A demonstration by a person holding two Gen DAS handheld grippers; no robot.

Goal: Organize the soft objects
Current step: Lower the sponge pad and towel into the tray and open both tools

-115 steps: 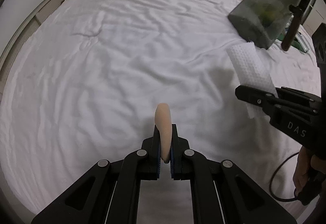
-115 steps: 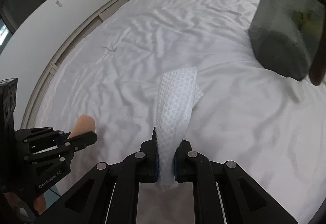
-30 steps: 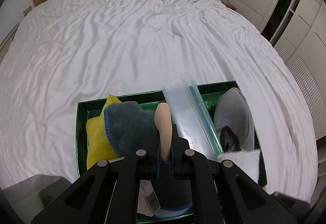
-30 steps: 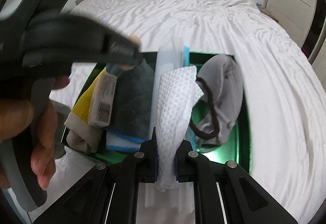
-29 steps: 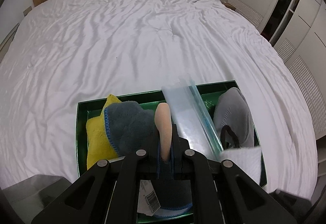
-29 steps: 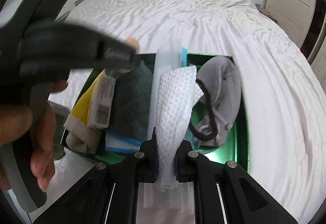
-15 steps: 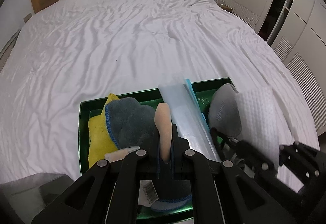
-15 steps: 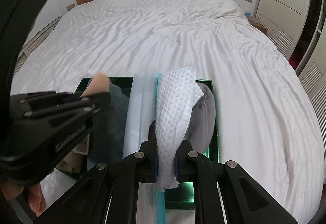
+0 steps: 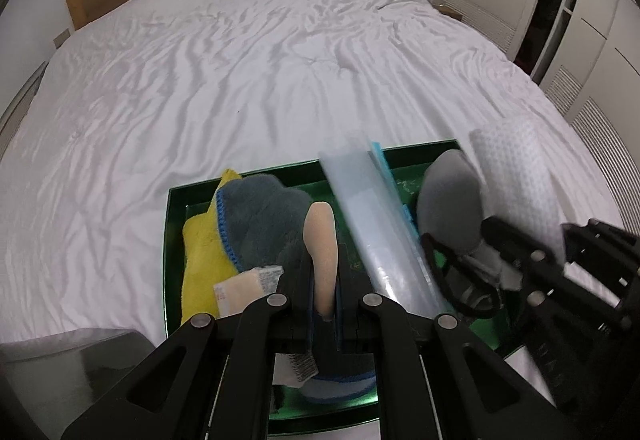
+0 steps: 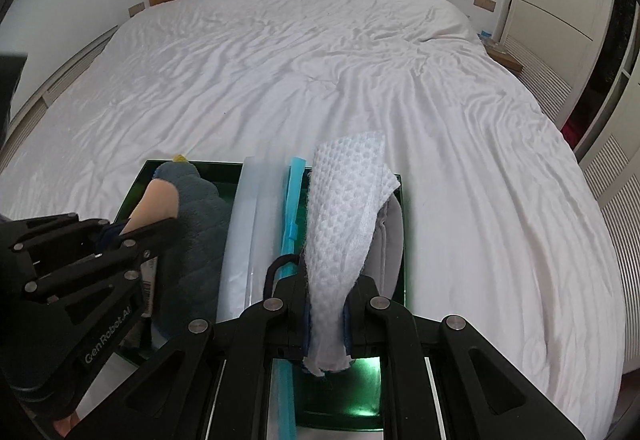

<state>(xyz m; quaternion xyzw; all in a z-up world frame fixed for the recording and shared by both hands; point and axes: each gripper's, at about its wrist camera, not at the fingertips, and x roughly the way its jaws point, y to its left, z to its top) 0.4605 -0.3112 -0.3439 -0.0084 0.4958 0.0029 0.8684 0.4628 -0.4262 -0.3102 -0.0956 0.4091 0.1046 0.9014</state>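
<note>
Grippers held by a person hover side by side over a green tray (image 9: 172,240) that sits at the near edge of a bed with a rumpled white cover (image 9: 256,71). From its wrist view, the left gripper (image 9: 323,304) is clamped on a small peach-coloured sponge (image 9: 322,244), which stands up between its jaws above a grey-blue towel (image 9: 260,215) and a yellow cloth (image 9: 200,252) in the tray's left part. The right gripper (image 10: 326,316) is clamped on a white waffle-textured cloth (image 10: 344,199), its free end rising over a grey pouch (image 10: 394,240) in the tray's right part. A clear plastic sleeve with a blue edge (image 10: 248,224) runs lengthwise between the two sides. Judging by the task, both soft things are about to be set down in the tray. To do that well, each gripper likely needs to sink until its load rests on the pile beneath before the jaws part, keeping clear of the sleeve and of the other gripper, since they work close together.
</note>
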